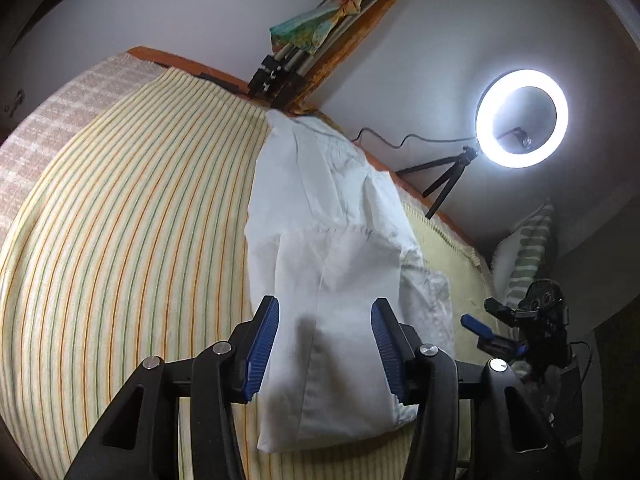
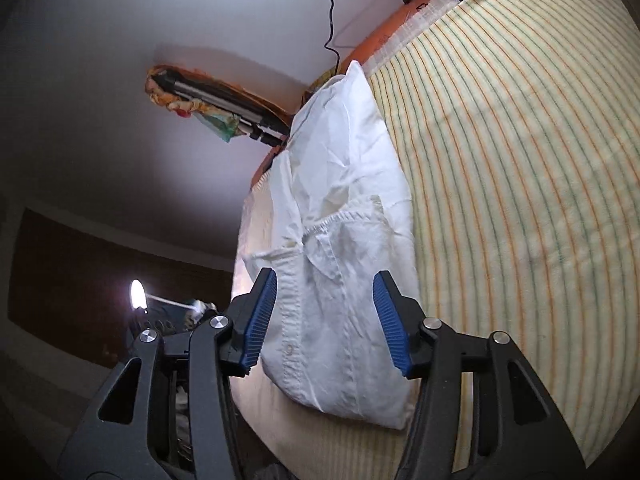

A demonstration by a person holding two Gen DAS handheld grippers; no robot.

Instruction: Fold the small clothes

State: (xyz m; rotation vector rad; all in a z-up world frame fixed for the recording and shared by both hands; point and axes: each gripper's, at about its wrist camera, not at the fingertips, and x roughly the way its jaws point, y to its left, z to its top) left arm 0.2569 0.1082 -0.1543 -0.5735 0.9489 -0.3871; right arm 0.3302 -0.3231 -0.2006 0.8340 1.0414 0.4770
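Observation:
A white shirt [image 1: 320, 220], folded into a long narrow strip, lies flat on the yellow striped bedspread [image 1: 140, 220]. My left gripper [image 1: 324, 344] is open over the shirt's near end, its blue pads apart on either side of the cloth and not pressing it. In the right wrist view the shirt [image 2: 344, 184] shows its button placket and a seam. My right gripper [image 2: 325, 318] is open too, its pads straddling the near end without squeezing. The right gripper [image 1: 486, 316] also shows at the right of the left wrist view, beside the shirt.
A lit ring light [image 1: 522, 118] on a small tripod stands at the bed's far edge, with a cable along the wall. A striped pillow [image 1: 528, 248] leans at the right. Folded tripods with a colourful cloth [image 1: 320, 32] lean on the wall. The bed's edge [image 2: 240, 248] drops off left of the shirt.

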